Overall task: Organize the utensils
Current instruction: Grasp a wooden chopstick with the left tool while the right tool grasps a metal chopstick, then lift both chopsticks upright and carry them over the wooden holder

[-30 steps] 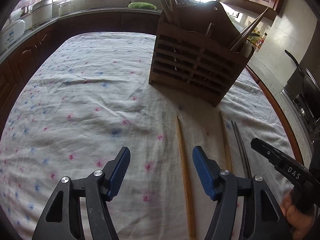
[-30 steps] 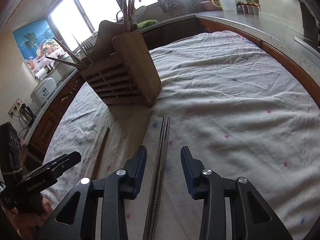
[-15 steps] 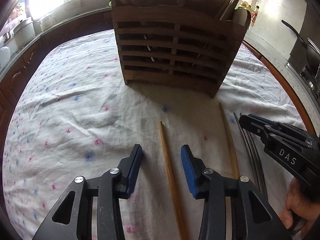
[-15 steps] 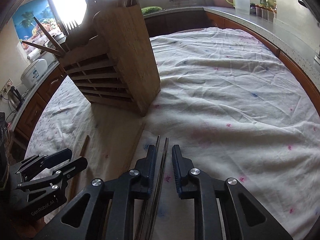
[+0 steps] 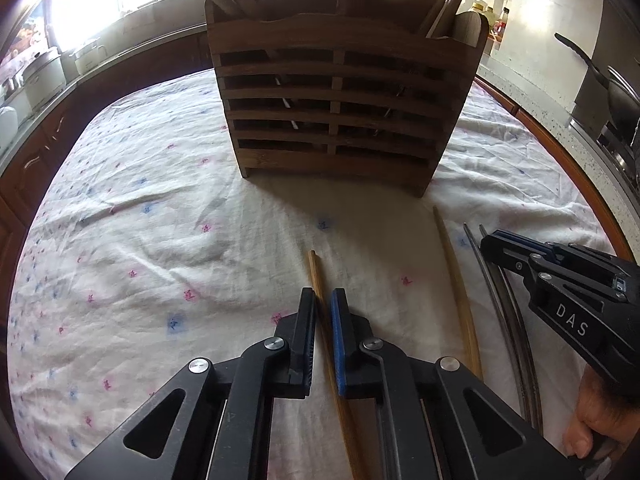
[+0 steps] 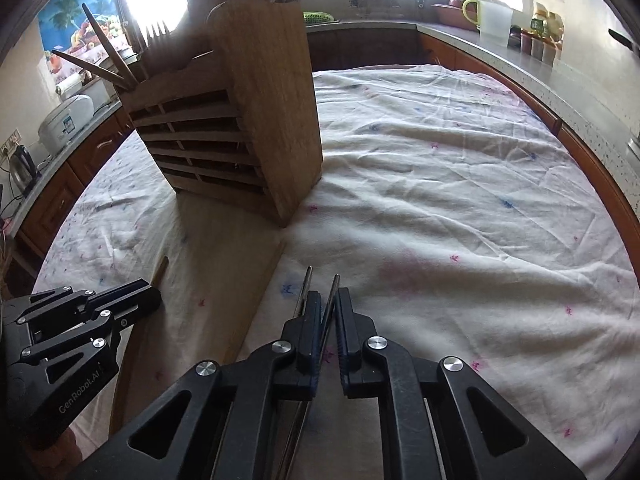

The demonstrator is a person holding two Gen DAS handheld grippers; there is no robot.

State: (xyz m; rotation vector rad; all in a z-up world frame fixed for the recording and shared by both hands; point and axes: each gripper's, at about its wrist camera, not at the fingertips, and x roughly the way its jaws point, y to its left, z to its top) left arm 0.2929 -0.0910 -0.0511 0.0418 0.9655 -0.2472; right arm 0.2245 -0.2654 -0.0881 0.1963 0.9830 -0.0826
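Note:
A slatted wooden utensil holder [image 5: 340, 120] [image 6: 224, 140] stands on the flowered tablecloth with chopsticks and utensils poking out of its top. In front of it lies a wooden chopstick [image 5: 316, 276], and my left gripper [image 5: 322, 308] is closing, its blue pads pressed on it. A second wooden chopstick [image 5: 456, 292] lies loose to its right. My right gripper [image 6: 329, 300] is closing on one metal chopstick [image 6: 333, 286]. The other metal chopstick [image 6: 305, 284] lies just outside its left finger. Each gripper also shows in the other's view, the right gripper [image 5: 490, 246] and the left gripper [image 6: 152, 294].
The white tablecloth [image 6: 460, 200] stretches wide to the right of the holder. A counter rings the table, with a rice cooker [image 6: 68, 120] on the left, a pale jug [image 6: 494, 20] at the back right and a pan [image 5: 616, 96] on a stove.
Both grippers moved forward toward the holder and lower. The left jaws closed from wide apart onto the wooden chopstick; the right jaws narrowed onto a metal chopstick.

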